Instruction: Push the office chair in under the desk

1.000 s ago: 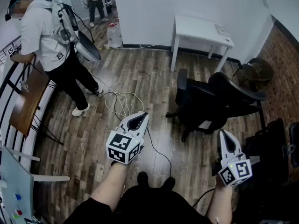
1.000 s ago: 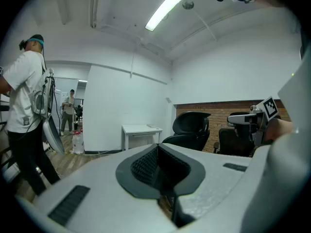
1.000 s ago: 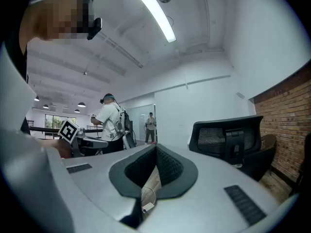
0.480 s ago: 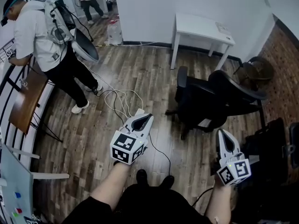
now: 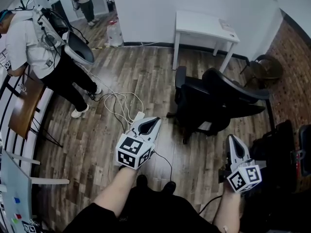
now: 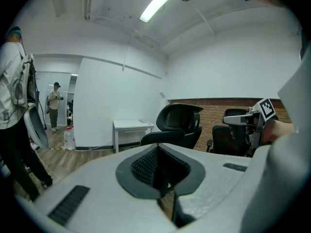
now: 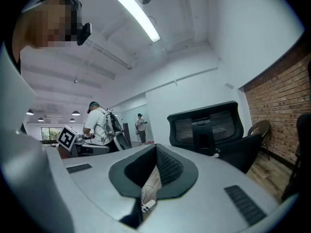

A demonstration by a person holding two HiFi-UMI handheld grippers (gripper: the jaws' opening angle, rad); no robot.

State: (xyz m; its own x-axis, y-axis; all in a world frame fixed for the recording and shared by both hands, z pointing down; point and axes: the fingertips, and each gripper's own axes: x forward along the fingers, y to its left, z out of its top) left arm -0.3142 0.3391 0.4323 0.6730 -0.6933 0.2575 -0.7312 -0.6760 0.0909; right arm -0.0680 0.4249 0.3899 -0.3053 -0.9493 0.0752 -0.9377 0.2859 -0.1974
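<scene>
The left hand-held gripper [image 5: 155, 122] was closed and empty. Its smooth white shell tapered to a blunt point, and its ribbed black pads [image 6: 144, 167] met along a thin seam with nothing between them. The right hand-held gripper [image 5: 232, 141] had the same wedge shape. It was closed too and held nothing, with only a sliver of floor showing past its jaws. Both pointed forward above the wooden plank floor [image 5: 160, 76], which was brown and streaked.

Ahead of them stood the office chair [image 5: 214, 101], black all over, with a curved mesh back, a padded headrest and a star base. It sat out on the bare planks, nearer the right hand-held gripper. It was apart from the desk [image 5: 204, 25] and not under it. The desk was plain and white, with a flat rectangular top and slim square legs, and it stood against a smooth white wall [image 5: 155, 8].

A loose white cable [image 5: 121, 106] coiled across the floor beyond the left hand-held gripper. A rough red brick wall [image 5: 291, 62] ran along the right side.
</scene>
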